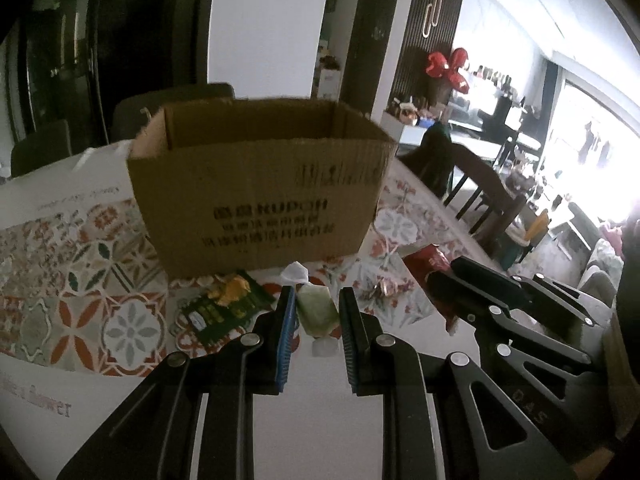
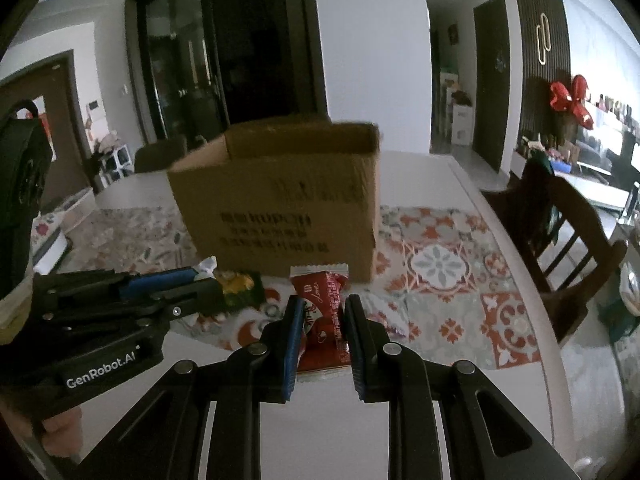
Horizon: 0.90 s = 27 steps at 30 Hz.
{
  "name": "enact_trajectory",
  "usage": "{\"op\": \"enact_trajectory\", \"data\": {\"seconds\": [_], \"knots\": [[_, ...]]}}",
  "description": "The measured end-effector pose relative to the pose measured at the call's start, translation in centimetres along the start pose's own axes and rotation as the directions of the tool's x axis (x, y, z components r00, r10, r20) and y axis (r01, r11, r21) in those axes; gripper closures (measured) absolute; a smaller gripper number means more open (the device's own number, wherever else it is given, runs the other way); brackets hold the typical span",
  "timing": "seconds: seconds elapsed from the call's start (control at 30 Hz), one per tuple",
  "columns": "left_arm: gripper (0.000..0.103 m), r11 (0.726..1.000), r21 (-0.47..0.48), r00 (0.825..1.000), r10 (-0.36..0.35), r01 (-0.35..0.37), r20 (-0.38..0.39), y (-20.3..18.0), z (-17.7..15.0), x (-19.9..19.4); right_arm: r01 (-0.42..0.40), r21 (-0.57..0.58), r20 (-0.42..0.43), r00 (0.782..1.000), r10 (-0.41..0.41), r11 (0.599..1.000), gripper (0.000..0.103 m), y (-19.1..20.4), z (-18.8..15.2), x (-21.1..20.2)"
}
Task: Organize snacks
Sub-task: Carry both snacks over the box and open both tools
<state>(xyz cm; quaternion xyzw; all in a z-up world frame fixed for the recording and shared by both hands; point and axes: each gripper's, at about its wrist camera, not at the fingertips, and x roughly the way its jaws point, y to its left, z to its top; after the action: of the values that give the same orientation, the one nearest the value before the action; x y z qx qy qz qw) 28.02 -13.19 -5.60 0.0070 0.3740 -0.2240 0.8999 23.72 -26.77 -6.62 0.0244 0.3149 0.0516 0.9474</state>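
Left wrist view: jaws clamp a green candy (image 1: 316, 312); right jaws clamp a red packet (image 2: 322, 320), its print blurred.

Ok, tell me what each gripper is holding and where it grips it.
The left gripper clamps a green wrapped candy across its middle. The right gripper clamps a red snack packet by its sides, around mid-length.

I saw a dim, backlit room; window (image 1: 592, 152) glare blew out the right, the cardboard box (image 1: 260, 192) smeared, edges fisheye-bent.
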Motion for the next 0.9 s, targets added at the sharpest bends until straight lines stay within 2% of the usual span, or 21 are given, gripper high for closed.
{"op": "enact_trajectory", "data": {"seconds": [0.4,0.6,0.9], "knots": [[0.081,0.999,0.024,0.989,0.039,-0.043,0.142,1.4,3.9,-4.2,-0.009,-0.009,0.130,0.991,0.010,1.000,0.080,1.6,4.4,-2.0],[0.081,0.998,0.037,0.984,0.044,-0.051,0.172,2.2,6.2,-4.7,-0.019,-0.013,0.170,0.985,0.021,1.000,0.080,1.8,6.8,-1.7],[0.081,0.992,0.061,0.969,0.089,-0.106,0.231,3.4,10.1,-4.4,-0.005,-0.046,0.214,0.977,0.015,0.999,0.080,1.4,10.7,-0.2]]}}
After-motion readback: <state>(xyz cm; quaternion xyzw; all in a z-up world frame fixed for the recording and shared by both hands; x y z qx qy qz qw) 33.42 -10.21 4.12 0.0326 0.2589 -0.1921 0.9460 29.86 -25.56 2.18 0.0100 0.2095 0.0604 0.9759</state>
